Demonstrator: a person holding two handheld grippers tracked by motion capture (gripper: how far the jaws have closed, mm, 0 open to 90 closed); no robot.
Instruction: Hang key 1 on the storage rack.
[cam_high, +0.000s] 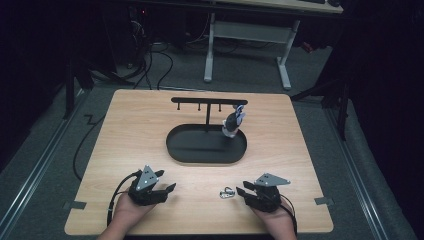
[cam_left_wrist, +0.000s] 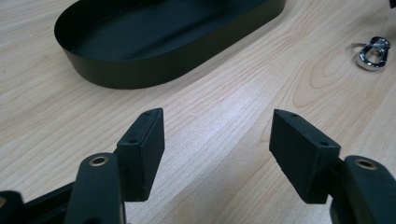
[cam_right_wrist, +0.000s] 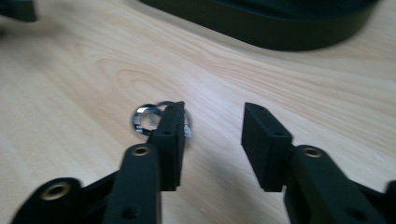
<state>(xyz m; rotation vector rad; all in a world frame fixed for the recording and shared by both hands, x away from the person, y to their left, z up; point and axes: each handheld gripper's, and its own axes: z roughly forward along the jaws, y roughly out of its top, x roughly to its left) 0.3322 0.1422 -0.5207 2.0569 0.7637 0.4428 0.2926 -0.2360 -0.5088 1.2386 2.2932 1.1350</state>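
Nearest the high view's lens, both forearms rest low on the near edge of the pale wood-grain table (cam_high: 150, 125), the left gripper (cam_high: 161, 188) angled inward with its matte black jaws spread wide over bare wood; the right gripper (cam_high: 243, 190) also has its jaws parted, holding nothing, the left one partly covering the small shiny metal ring piece (cam_right_wrist: 145, 117) that lies on the table just beside it. Farther back sits a smooth black oval tray (cam_high: 175, 145) with a thin black T-shaped stand (cam_high: 207, 101), a grey-blue item (cam_high: 233, 122) hanging from it.
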